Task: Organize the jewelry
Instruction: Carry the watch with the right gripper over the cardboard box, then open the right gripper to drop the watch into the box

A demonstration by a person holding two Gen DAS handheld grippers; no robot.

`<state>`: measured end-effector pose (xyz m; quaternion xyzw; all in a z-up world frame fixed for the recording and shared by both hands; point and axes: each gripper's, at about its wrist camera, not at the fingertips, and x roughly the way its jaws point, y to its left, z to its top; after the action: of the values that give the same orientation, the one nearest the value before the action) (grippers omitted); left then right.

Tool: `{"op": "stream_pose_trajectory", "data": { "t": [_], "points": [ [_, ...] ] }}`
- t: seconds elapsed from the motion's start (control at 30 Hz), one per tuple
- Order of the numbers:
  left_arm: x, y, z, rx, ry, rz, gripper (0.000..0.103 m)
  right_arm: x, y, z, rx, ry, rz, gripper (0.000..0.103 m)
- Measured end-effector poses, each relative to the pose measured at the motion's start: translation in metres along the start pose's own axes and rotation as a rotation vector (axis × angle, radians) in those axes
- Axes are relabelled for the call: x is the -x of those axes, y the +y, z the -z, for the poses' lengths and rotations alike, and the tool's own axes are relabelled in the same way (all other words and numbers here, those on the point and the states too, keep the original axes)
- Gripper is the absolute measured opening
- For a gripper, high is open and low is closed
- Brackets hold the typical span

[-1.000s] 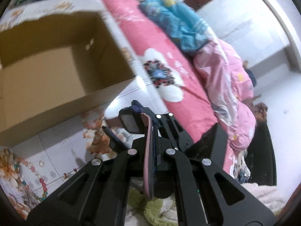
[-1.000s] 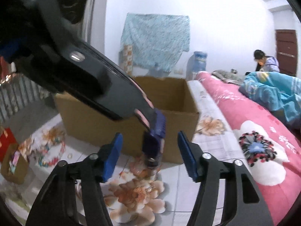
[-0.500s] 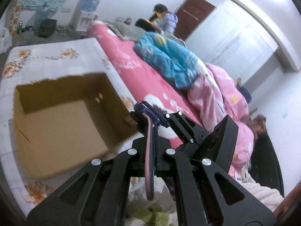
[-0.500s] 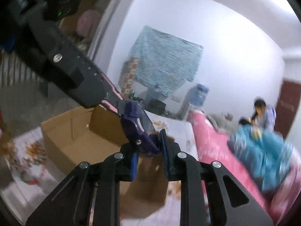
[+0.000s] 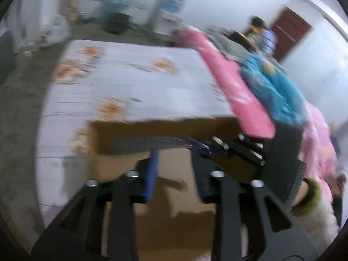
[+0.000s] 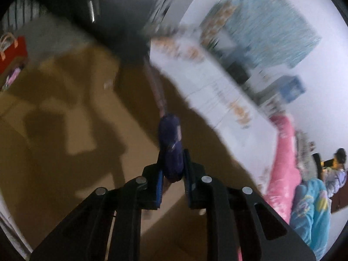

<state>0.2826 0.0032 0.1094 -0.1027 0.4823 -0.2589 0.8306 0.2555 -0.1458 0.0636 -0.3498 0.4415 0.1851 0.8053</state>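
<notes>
A watch with a dark purple body (image 6: 170, 152) and a pink strap (image 6: 157, 91) sits between the pads of my right gripper (image 6: 173, 159), whose jaws are closing on it. The strap runs up towards the blurred dark left gripper (image 6: 121, 28). In the left wrist view my left gripper (image 5: 174, 158) is opening, with nothing between its blue pads. The watch (image 5: 200, 148) shows just past its right finger, held by the right gripper (image 5: 237, 150). Both grippers hang over an open cardboard box (image 5: 174, 206), also seen in the right wrist view (image 6: 65, 130).
A white floral mat (image 5: 130, 82) lies behind the box. A bed with a pink sheet (image 5: 239, 95) and a blue blanket (image 5: 274, 91) runs along the right, with a person (image 5: 261, 32) sitting at its far end. A red bag (image 6: 13, 52) stands left of the box.
The right gripper closed on the watch body while the left still held the strap. The left gripper then opened and let go. Both grippers swung over the open box.
</notes>
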Motion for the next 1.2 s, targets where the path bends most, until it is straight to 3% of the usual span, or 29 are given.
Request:
{"op": "stream_pose_trajectory", "data": {
  "t": [0.17,0.3,0.43,0.5,0.7,0.87,0.97,1.03,1.2],
  "points": [
    [0.017,0.044,0.008,0.107,-0.073,0.032,0.036,-0.056,0.02,-0.008,0.116,0.149,-0.023,0.015],
    [0.035,0.06,0.028,0.113,-0.116,0.029,0.04,-0.056,0.044,-0.009,0.252,0.176,-0.033,0.016],
    [0.051,0.072,0.049,0.115,-0.159,0.0,0.049,-0.037,0.052,-0.009,0.318,0.191,-0.097,0.04],
    [0.06,0.073,0.06,0.106,-0.183,-0.02,0.054,-0.024,0.039,-0.01,0.26,0.191,-0.155,0.04],
    [0.076,0.083,0.089,0.094,-0.225,-0.051,0.068,-0.011,-0.011,-0.015,-0.087,0.212,-0.348,0.04],
    [0.077,0.09,0.113,0.107,-0.211,-0.063,0.077,-0.038,-0.004,-0.005,-0.196,0.307,-0.461,0.04],
    [0.08,0.095,0.129,0.117,-0.21,-0.083,0.08,-0.051,0.013,-0.005,-0.222,0.393,-0.594,0.04],
    [0.084,0.098,0.14,0.117,-0.216,-0.098,0.083,-0.06,0.021,-0.005,-0.231,0.422,-0.6,0.04],
    [0.084,0.105,0.168,0.122,-0.206,-0.149,0.084,-0.062,0.003,-0.012,-0.365,0.336,-0.524,0.039]
  ]
}}
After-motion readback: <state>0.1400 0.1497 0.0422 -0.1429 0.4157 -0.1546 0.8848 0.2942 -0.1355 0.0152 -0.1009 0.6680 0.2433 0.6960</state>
